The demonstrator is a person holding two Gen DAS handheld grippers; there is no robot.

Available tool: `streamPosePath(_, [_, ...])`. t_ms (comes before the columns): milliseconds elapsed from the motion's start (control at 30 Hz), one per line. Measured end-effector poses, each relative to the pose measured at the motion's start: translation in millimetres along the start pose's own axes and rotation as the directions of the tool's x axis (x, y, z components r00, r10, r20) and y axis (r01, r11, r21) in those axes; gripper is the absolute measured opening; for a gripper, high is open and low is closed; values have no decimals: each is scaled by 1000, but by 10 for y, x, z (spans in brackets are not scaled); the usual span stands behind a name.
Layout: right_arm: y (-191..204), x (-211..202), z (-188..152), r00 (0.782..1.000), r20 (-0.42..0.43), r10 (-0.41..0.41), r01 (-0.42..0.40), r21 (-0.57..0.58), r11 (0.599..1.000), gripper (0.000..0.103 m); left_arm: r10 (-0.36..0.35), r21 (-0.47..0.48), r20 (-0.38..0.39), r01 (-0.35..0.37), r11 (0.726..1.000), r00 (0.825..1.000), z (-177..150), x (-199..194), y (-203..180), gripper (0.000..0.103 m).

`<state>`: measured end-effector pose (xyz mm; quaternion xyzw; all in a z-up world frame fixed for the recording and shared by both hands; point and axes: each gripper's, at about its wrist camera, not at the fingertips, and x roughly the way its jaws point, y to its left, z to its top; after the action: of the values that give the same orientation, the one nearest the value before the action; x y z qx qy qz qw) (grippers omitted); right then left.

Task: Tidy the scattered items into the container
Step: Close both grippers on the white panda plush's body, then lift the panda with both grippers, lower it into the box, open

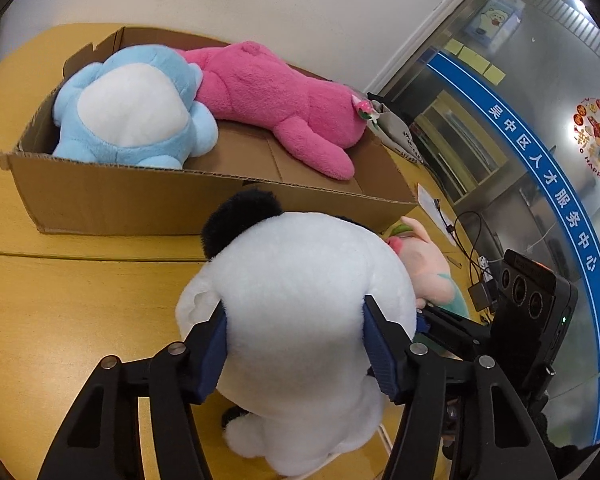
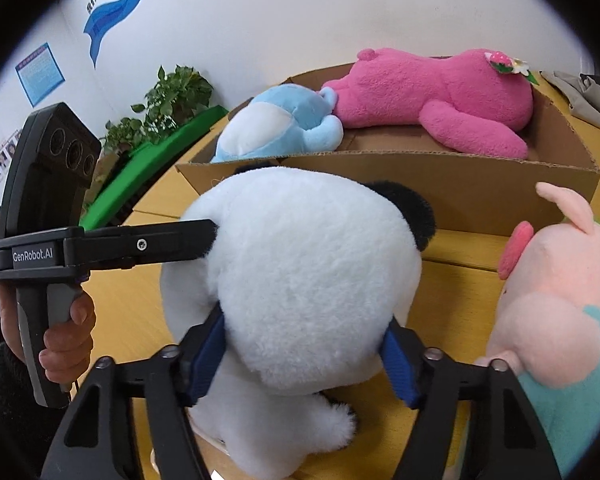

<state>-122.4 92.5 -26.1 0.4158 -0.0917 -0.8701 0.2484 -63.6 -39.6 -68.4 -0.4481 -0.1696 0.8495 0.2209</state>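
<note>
A big white plush panda (image 1: 300, 304) with black ears stands on the yellow table in front of a cardboard box (image 1: 140, 200). My left gripper (image 1: 296, 320) is shut on the panda's head from both sides. My right gripper (image 2: 304, 336) is shut on the same panda (image 2: 300, 280); the left gripper's finger (image 2: 160, 244) presses into it from the left. The box (image 2: 420, 188) holds a blue plush (image 1: 132, 116) (image 2: 276, 124) and a pink plush bear (image 1: 276, 100) (image 2: 440, 92). A pale pink pig plush (image 2: 556, 304) (image 1: 424, 264) sits on the table right of the panda.
The yellow table (image 1: 60, 300) runs to a wall behind the box. Cables and a small adapter (image 1: 480, 292) lie at the table's right edge, with a grey bag (image 1: 396, 128) behind the box. A potted plant (image 2: 168, 108) and a green board (image 2: 148, 164) stand at the left.
</note>
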Motion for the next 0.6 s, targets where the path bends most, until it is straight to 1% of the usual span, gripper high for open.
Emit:
streamPosePath(100, [34,-137,45,999,43,5,-5,11,1000,57,20,63,53,-24,998,998,90,-172,-201,65])
streamPosePath(133, [68,-199,85,998,66,1,-1,4,1000,57,22,79,80,-28,996,997,158,-252,-267,65])
streamPosePath(233, [162,-437,281,989,145,1,1,-17,1000,56,1,106,148,-17,994,989,402,-464,-412,65])
streamPosePath(367, [239,-732,682,968,250,-1,18,-66,998,56,-24,180,224,-17,984,974,848,-666,-606,65])
streamPosePath(467, [248,-863,1053,952,305,-12,45,-102,994,56,-25,226,277,-40,973,961,1219,-719,-717,65])
streamPosePath(600, [194,-833,1521,935,353,-32,81,-124,989,57,-47,218,308,-22,976,950,1673,-628,-615,65])
